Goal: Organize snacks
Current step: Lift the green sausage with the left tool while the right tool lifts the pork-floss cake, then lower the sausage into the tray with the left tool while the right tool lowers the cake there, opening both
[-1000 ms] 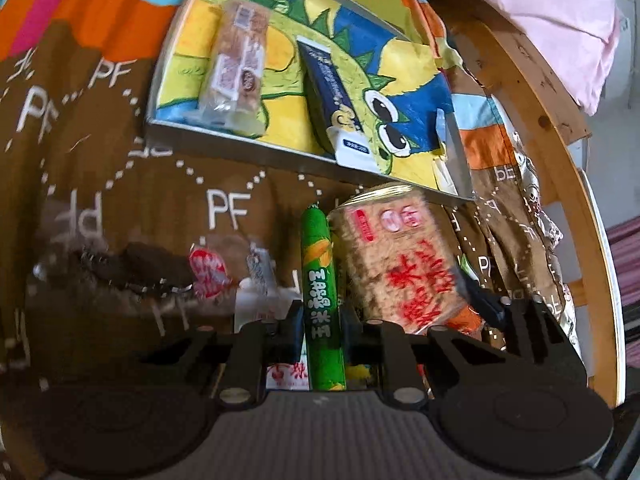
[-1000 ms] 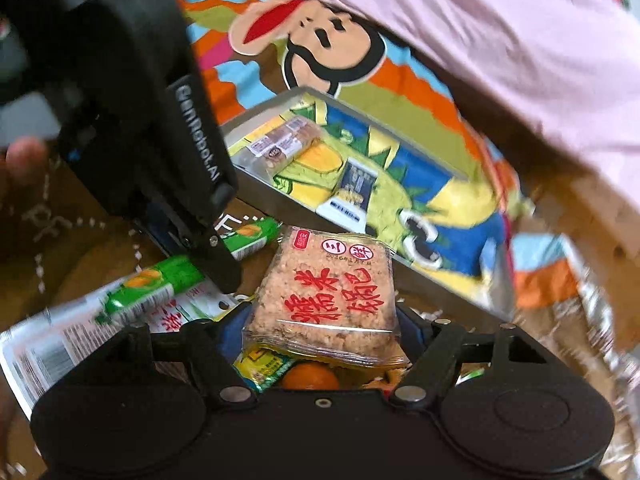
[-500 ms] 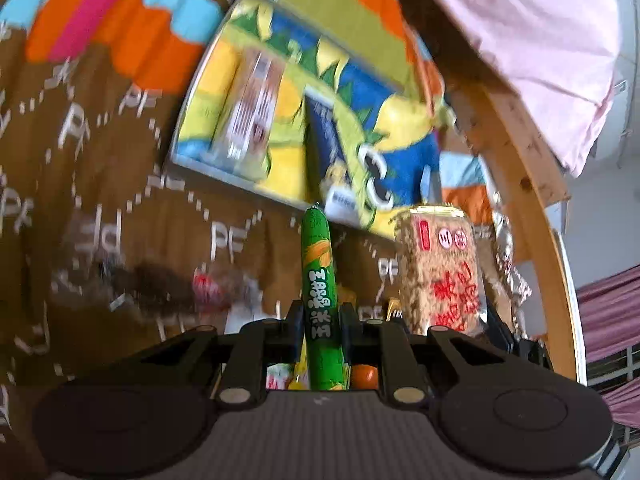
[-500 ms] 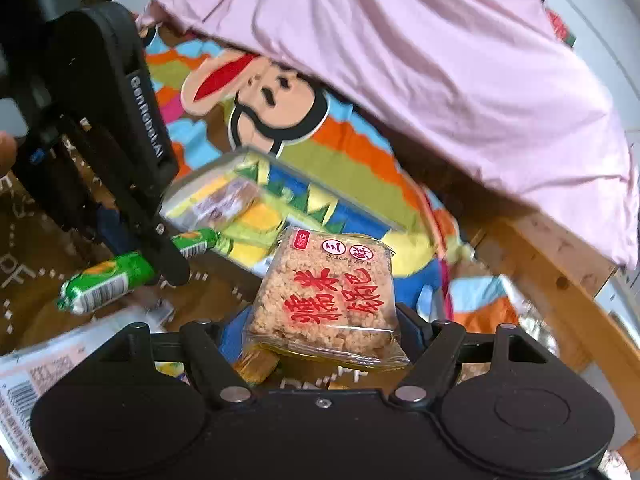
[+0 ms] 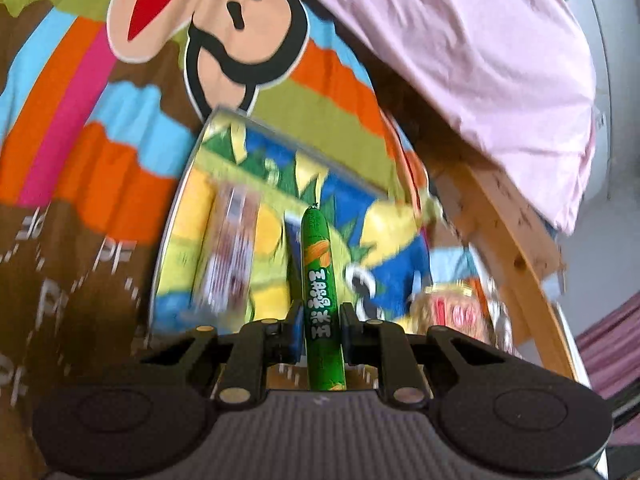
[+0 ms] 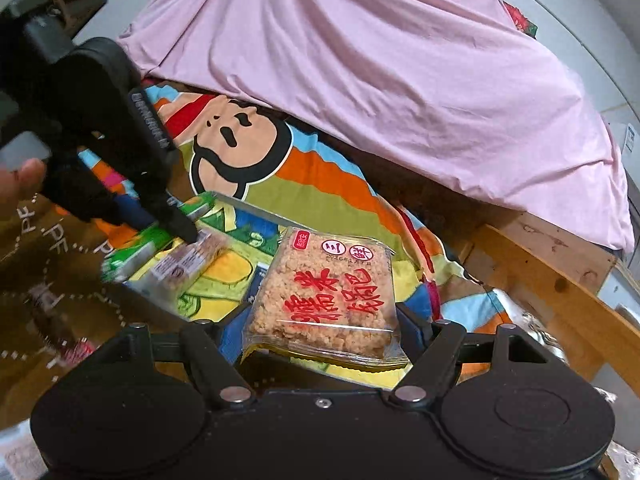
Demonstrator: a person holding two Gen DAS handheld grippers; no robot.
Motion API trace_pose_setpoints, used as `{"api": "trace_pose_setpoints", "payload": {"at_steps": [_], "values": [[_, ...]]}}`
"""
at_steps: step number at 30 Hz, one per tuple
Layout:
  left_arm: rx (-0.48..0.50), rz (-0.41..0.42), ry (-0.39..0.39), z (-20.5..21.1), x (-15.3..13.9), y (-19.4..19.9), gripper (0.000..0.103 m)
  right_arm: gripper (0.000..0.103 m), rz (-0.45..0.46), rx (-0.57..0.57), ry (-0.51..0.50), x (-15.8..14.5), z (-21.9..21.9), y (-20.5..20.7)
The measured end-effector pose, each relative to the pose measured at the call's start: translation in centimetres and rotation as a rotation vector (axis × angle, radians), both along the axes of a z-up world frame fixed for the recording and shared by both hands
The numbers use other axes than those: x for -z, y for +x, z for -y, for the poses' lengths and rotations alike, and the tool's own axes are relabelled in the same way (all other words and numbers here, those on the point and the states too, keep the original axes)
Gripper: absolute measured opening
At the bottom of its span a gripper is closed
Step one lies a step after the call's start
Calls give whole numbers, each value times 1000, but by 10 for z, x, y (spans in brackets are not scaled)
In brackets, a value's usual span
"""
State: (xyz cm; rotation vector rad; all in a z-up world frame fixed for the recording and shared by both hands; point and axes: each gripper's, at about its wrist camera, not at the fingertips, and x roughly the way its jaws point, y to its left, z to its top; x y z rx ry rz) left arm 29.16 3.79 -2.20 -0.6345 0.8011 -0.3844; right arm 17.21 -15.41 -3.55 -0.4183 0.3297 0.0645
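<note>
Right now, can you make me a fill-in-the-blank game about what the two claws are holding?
1. The left claw is shut on a long ____ sausage stick.
2. The right claw holds a square rice cracker pack with big ____ writing.
3. The tin tray shows a cartoon ____.
4. Behind the tray lies a ____ sheet.

Missing words: green; red; dinosaur; pink

Two grippers are showing: the left gripper is clamping one green sausage stick, and the right gripper is pinching one rice cracker pack. Ahead of both, one tray is carrying two snacks: one clear-wrapped bar and one dark blue packet.
</note>
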Motion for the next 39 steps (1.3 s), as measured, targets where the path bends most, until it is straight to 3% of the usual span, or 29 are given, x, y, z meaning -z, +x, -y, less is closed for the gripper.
{"api": "trace_pose_setpoints", "payload": {"at_steps": [5,11,16,24,39], "values": [[-32,25,-2,6,10,30,20,76,6,26,0,8,3,31],[-44,78,101,20,29,55,20,76,-29,71,56,18,9,72],[-8,90,137,32,41,65,20,76,-93,104,113,22,13,95],[48,47,278,57,54,64,20,76,-213,132,161,33,20,110],[48,27,321,59,59,65,21,77,-300,127,167,45,20,117]]}}
